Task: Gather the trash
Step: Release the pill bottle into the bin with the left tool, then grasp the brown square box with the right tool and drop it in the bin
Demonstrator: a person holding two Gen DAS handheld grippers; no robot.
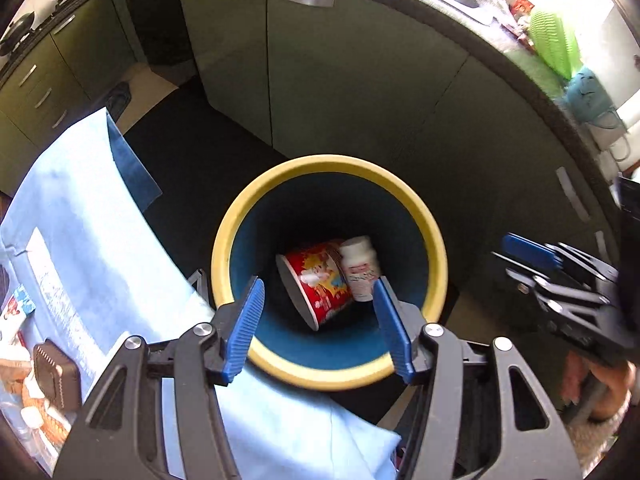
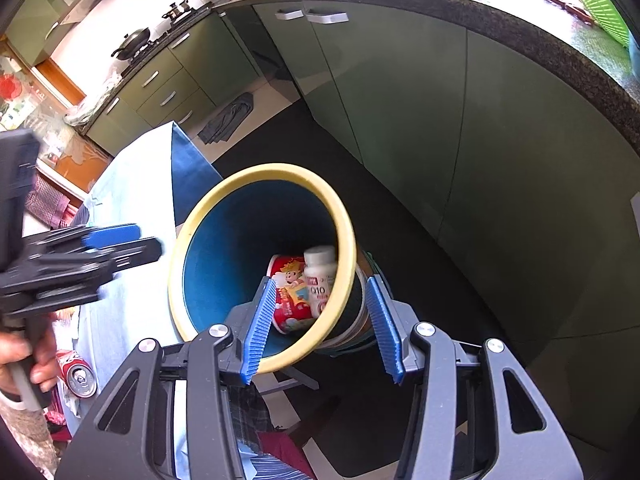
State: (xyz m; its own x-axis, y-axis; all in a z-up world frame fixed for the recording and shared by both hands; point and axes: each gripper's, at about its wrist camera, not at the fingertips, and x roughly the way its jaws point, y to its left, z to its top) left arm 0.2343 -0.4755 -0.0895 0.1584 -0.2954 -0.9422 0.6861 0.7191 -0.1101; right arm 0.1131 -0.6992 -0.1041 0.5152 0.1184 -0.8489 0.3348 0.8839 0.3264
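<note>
Green cupboards (image 1: 320, 92) far behind, dark floor below. On the left, a worktop (image 1: 80, 208) under a pale blue cloth. Just beside it, a big bin (image 1: 228, 248) with a yellow rim, blue inside.

Down in the bin already: a red cup (image 1: 316, 280) on its side and a white bottle (image 1: 360, 268) touching it. Both light and stiff; the cup thin and easy to crush.

More trash on the worktop at the near left: a red can (image 2: 80, 376) on its side. Probably light, hard, smooth and a bit slippery, likely to roll. Best taken across its round middle, not by the ends.

Left gripper (image 1: 318, 312) over the bin mouth, jaws about half open, nothing between them. Right gripper (image 2: 324, 320) by the bin's near right rim, jaws about half open either side of the rim, not squeezing it.
</note>
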